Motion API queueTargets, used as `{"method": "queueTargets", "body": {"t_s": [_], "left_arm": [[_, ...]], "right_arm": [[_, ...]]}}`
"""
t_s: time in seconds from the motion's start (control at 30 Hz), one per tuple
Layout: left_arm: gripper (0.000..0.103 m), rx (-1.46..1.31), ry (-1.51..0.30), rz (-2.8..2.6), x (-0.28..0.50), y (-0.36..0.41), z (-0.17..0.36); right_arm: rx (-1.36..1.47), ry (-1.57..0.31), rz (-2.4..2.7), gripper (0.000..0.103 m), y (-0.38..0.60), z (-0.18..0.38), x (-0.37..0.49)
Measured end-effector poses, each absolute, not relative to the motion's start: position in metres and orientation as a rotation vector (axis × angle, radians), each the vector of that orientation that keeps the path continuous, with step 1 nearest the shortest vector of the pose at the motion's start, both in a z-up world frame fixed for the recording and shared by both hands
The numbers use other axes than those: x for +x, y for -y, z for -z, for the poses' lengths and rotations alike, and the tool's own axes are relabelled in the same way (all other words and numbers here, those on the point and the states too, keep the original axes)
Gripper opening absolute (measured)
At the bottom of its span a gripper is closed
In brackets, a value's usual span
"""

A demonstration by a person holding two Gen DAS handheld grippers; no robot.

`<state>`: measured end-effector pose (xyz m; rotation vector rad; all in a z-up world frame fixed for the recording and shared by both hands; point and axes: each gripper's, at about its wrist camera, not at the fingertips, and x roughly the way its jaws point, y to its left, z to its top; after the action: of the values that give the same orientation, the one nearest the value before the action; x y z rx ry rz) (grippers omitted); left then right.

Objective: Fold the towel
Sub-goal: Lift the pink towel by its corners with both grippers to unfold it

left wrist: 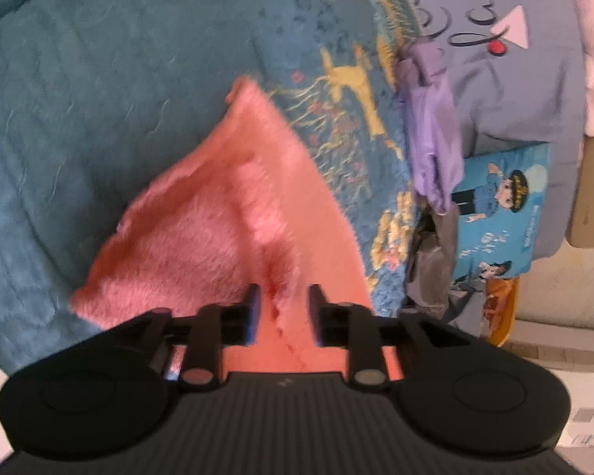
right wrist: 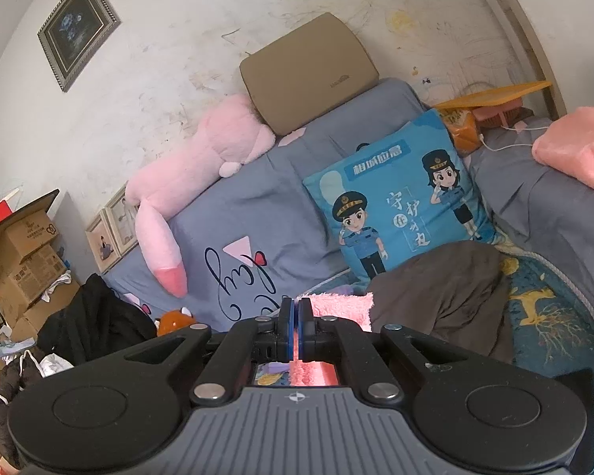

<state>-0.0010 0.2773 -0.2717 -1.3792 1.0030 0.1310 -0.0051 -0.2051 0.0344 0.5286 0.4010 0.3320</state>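
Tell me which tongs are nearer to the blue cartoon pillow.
Hard to tell. The right tongs, shut on the pink towel, face the blue cartoon pillow; the left tongs have it off to one side.

A scribbled white wall (right wrist: 202,19) holds 1 framed picture (right wrist: 79,29). Below, a grey-sheeted bed (right wrist: 281,206); cardboard boxes (right wrist: 19,249) stand left.

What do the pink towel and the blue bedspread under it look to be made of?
Pink towel: looks like plush microfibre or fleece, with a fuzzy, matte pile that stands up along its edges. Blue bedspread: probably woven cotton or chenille, matte, with fine ribbed lines and wrinkles.
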Motion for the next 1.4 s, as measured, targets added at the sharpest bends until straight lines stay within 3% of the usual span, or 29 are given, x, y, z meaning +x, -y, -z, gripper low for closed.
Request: {"method": "queueTargets", "body": {"t_s": [0.37, 0.43, 0.53, 0.77, 1.13, 1.4], "left_arm": [[0.034, -1.387, -0.961, -0.170, 0.006, -0.272, 0.276], [0.015, -1.392, -0.948, -0.161, 0.009, -0.271, 0.275], [0.004, -1.402, -0.953, -0.148, 0.012, -0.270, 0.275], [0.001, -1.419, -0.900, -0.199, 0.003, -0.278, 0.269], [0.001, -1.336, -0.501, -0.066, 0.001, -0.350, 0.132], [0.001, -1.203, -0.442, -0.103, 0.056, -0.381, 0.060]], "right_arm": [[0.523, -0.407, -0.329, 0.002, 0.207, -0.034, -0.004], [0.522, -0.407, -0.327, 0.002, 0.206, -0.035, -0.004], [0.524, -0.408, -0.322, 0.002, 0.207, -0.034, -0.004], [0.524, -0.401, -0.307, 0.002, 0.209, -0.033, -0.007], [0.601, -0.388, -0.278, 0.002, 0.222, -0.034, 0.022], [0.582, -0.392, -0.258, 0.002, 0.194, -0.037, 0.094]]}}
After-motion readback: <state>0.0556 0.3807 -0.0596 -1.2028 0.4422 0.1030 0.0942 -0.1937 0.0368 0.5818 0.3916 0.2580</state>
